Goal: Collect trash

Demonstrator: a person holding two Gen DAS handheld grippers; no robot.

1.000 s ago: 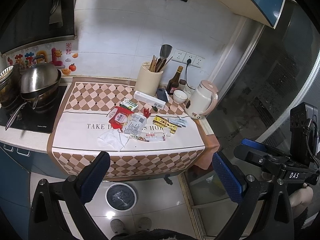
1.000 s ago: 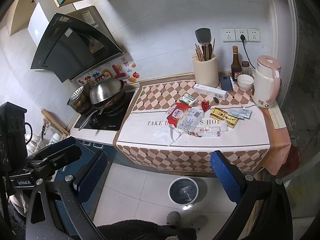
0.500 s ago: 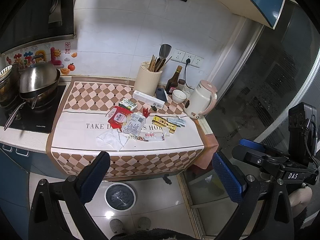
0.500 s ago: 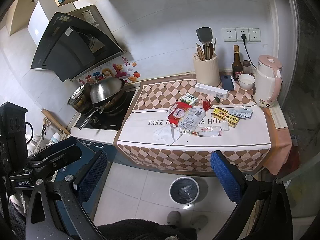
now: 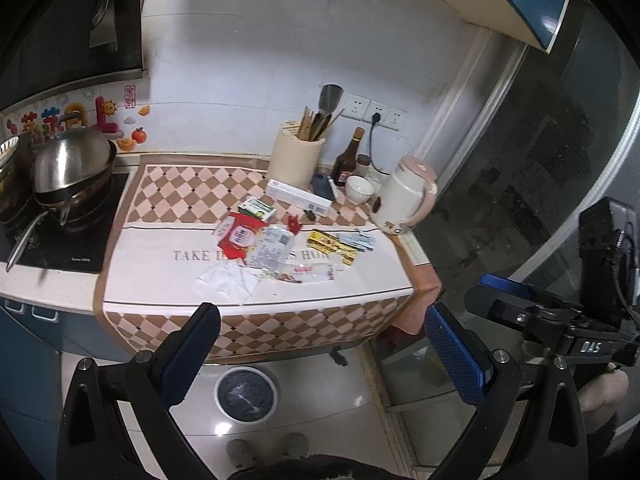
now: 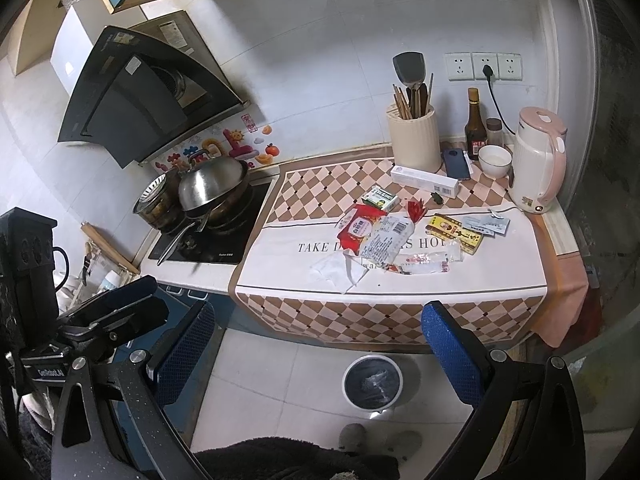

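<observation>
Trash lies scattered on the checked cloth over the counter: a crumpled white tissue (image 5: 228, 280) (image 6: 338, 268), a red packet (image 5: 240, 234) (image 6: 358, 228), a clear printed wrapper (image 5: 272, 250) (image 6: 386, 238), a long clear wrapper (image 6: 426, 260), a yellow box (image 5: 332, 246) (image 6: 456, 232) and small blue sachets (image 6: 486, 224). A lined trash bin (image 5: 246, 394) (image 6: 372, 380) stands on the floor below the counter's front edge. My left gripper (image 5: 320, 352) and right gripper (image 6: 320, 354) are both open and empty, held well back from the counter above the floor.
A pink-and-white kettle (image 5: 404, 204) stands at the counter's right end, with a bowl (image 6: 494, 160), a dark bottle (image 6: 474, 128), a phone and a utensil holder (image 5: 296, 160) behind. Pans (image 6: 212, 184) sit on the hob at left. A glass door (image 5: 560, 160) runs along the right.
Both grippers have drifted slightly back from the counter; the view shifts a little. Nothing on the counter has moved and both stay open.
</observation>
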